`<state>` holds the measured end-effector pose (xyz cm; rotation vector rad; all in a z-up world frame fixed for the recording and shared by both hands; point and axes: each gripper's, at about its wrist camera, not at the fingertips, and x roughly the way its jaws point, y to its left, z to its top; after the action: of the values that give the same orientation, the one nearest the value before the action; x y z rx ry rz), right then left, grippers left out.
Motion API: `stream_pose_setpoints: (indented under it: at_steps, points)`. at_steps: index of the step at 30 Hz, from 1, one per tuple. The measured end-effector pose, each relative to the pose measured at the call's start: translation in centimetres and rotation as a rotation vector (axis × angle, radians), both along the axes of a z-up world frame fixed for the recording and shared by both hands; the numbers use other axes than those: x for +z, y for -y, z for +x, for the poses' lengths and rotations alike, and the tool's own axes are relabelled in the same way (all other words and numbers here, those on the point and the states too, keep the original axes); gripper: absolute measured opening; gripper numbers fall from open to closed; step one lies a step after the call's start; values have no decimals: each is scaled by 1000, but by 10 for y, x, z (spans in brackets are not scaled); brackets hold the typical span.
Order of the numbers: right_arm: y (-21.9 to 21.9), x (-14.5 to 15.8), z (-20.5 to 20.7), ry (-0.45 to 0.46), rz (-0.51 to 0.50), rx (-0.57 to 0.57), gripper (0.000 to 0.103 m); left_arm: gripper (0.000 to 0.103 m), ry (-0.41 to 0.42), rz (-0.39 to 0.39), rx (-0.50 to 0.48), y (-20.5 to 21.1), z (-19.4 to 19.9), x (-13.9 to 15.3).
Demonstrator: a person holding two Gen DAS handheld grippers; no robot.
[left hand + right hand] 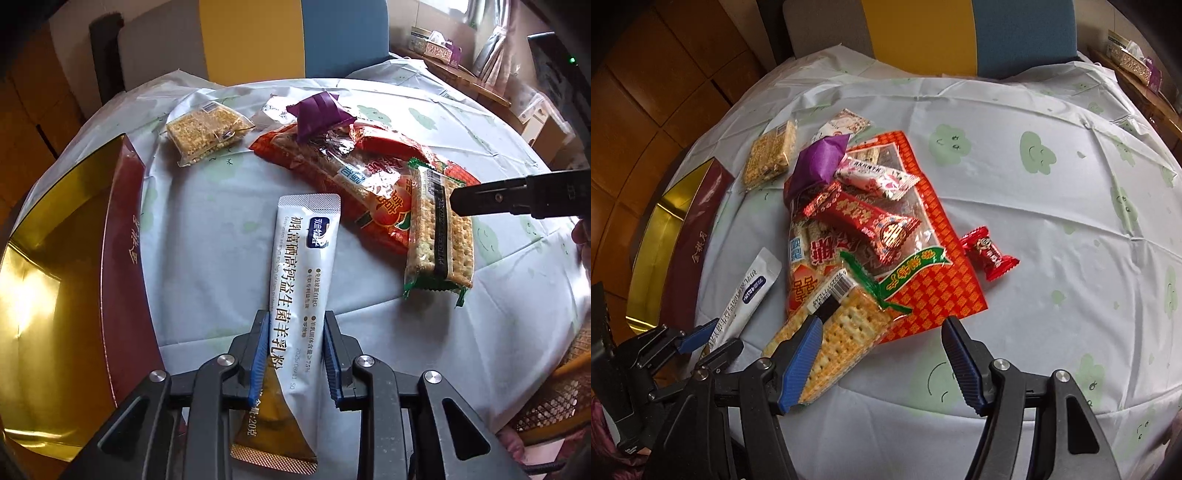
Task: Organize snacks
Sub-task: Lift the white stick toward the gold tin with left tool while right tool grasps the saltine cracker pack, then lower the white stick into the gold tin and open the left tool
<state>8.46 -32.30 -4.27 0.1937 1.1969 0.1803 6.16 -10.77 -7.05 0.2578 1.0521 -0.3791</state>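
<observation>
Your left gripper [293, 354] pinches the white sachet [301, 273] only near its tail, so it may swing or slip before reaching the gold-lined box [55, 258] at its left, while your right gripper [882, 354] stands half-open with the cracker pack [834, 339] beside its left pad, ungripped.

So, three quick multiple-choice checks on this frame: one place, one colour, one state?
1. The small red candy lies:
A. in the gold box
B. on the tablecloth, beside the red bag
C. in the right gripper

2. The folded wrapper atop the red bag is:
A. green
B. purple
C. silver

3. The left gripper is:
A. shut on the white sachet
B. open, empty
C. shut on the cracker pack

1 B: it sits alone on bare cloth.
2 B: plainly purple in both views.
3 A: the sachet sits between its blue pads, its end over the gripper frame.
</observation>
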Motion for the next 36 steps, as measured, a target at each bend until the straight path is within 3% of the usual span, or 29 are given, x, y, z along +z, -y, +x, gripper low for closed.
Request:
stream_pose_setpoints:
  at_steps: [7,10,17,19,20,24,27,31,36]
  points:
    - [-15,-8,-6,-61,79,42,73,28,23,-7,-4,0,-3,0]
    - [-15,-9,-7,-75,162,-12,84,28,33,-5,-7,0,-5,0]
    - [-24,-22,5,-105,123,-171,85,26,67,7,-22,-1,-18,9]
    - [-29,-26,7,-104,75,-178,73,26,83,-27,-22,-7,-23,20]
    - [-32,-26,6,-88,63,-176,62,26,89,-50,-23,-12,-26,27]
    - [-37,-23,-2,-52,-16,-149,60,26,125,-161,-10,-33,-35,61]
    - [-45,-31,-9,-63,-83,-110,59,26,125,-246,59,-58,-27,84]
    - [-36,-35,-16,-48,-40,-121,59,26,112,-318,188,-98,-1,101]
    - [-30,-31,-20,-50,-36,-109,60,26,103,-270,366,-138,41,94]
